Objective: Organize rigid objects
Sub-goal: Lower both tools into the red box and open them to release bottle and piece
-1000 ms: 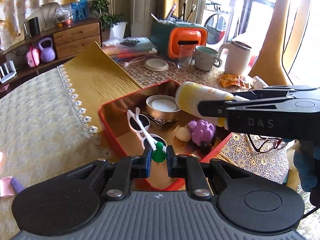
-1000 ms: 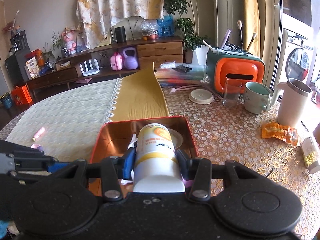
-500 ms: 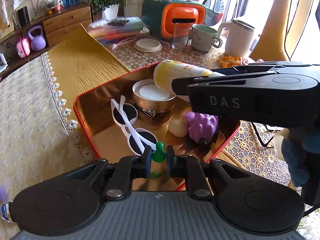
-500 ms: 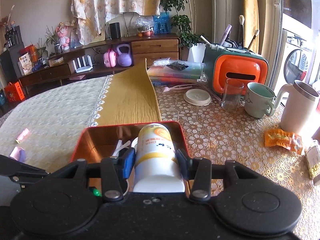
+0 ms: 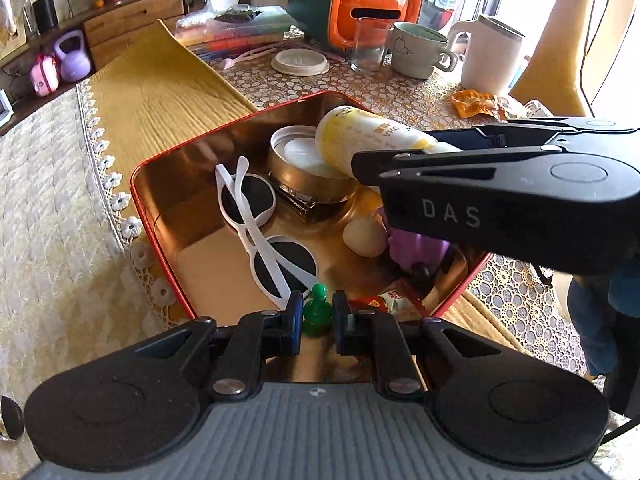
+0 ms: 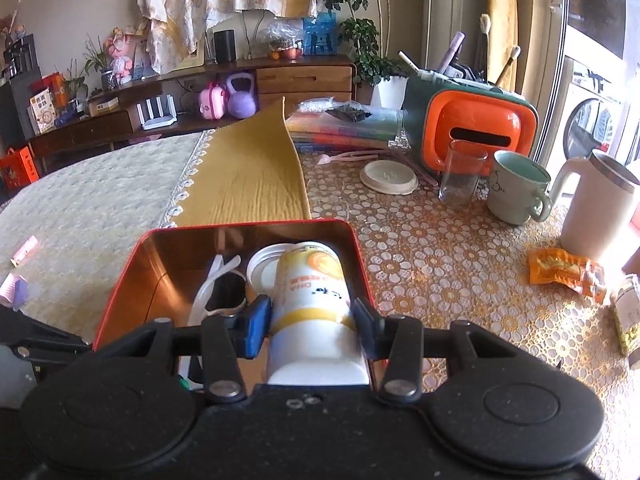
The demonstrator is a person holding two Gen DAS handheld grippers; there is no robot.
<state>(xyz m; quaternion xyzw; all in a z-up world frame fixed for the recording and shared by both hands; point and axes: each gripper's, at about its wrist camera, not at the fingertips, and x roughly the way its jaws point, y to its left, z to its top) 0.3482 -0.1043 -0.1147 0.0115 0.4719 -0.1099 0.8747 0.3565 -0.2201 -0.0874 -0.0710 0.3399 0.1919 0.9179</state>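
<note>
Compared with half a second ago: closer over the red tin, which now fills mid-frame in both views, its gold interior larger than before. Left gripper at bottom centre of the left wrist view, still clamped narrowly on the green pawn, now poised just above the tin's near rim. Right gripper at lower centre of its own view, still closed around the yellow-and-white bottle; bottle tilted lower into the tin than earlier, its far end now over the round gold tin with white lid, contact not discernible.

Inside the red tin: white sunglasses with dark lenses lying diagonally at centre-left; a beige egg-shaped piece beside a purple toy, the latter mostly hidden beneath the right gripper's black body crossing from the right of the left wrist view; a red wrapper at the near corner, beside the left gripper's fingers.

Beyond, at upper right of the right wrist view: orange-fronted green case, clear glass, pale green mug, white jug, round white lid, orange snack packet. Yellow cloth behind the tin, at centre.
</note>
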